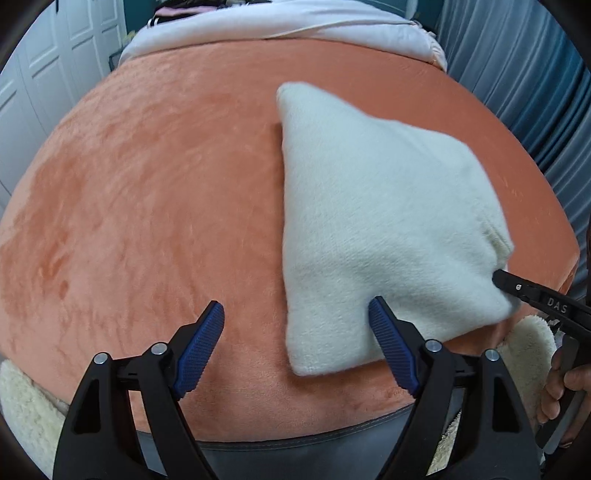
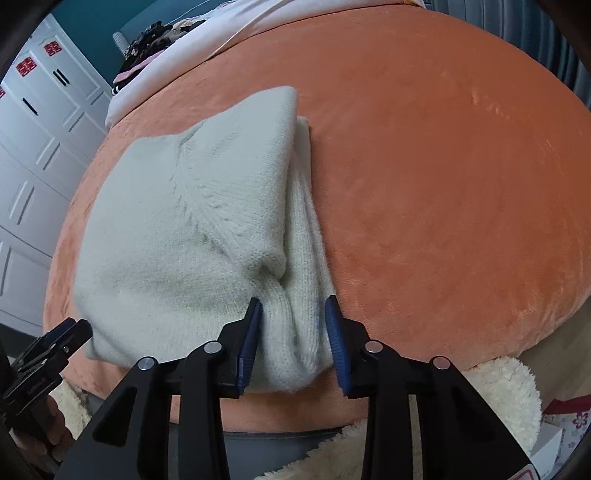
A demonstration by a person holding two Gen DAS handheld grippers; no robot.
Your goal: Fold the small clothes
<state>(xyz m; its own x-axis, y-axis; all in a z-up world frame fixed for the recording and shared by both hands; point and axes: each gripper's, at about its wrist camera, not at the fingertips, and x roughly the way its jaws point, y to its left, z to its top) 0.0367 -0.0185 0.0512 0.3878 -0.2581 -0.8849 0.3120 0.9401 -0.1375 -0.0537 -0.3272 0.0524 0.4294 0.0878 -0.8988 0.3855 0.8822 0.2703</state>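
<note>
A cream-white knit sweater (image 1: 384, 206) lies folded on an orange plush blanket (image 1: 155, 192). My left gripper (image 1: 295, 304) stands open at the sweater's near left corner. Its right finger lies over the fabric and its left finger is over bare blanket, and neither pad presses on the cloth. In the right wrist view the sweater (image 2: 177, 236) fills the left half, with a bunched fold at its near right edge. My right gripper (image 2: 293, 301) is shut on that fold, blue pads against both sides. The right gripper (image 1: 517, 286) also shows at the sweater's right edge, and the left gripper (image 2: 66, 332) at its near left.
White bedding (image 1: 280, 26) lies across the far end of the bed. White panelled wardrobe doors (image 2: 33, 147) stand on the left and a blue curtain (image 1: 535, 85) on the right. Cream fleece (image 2: 491, 391) hangs at the near edge. A person's hand (image 1: 565, 387) holds the right gripper.
</note>
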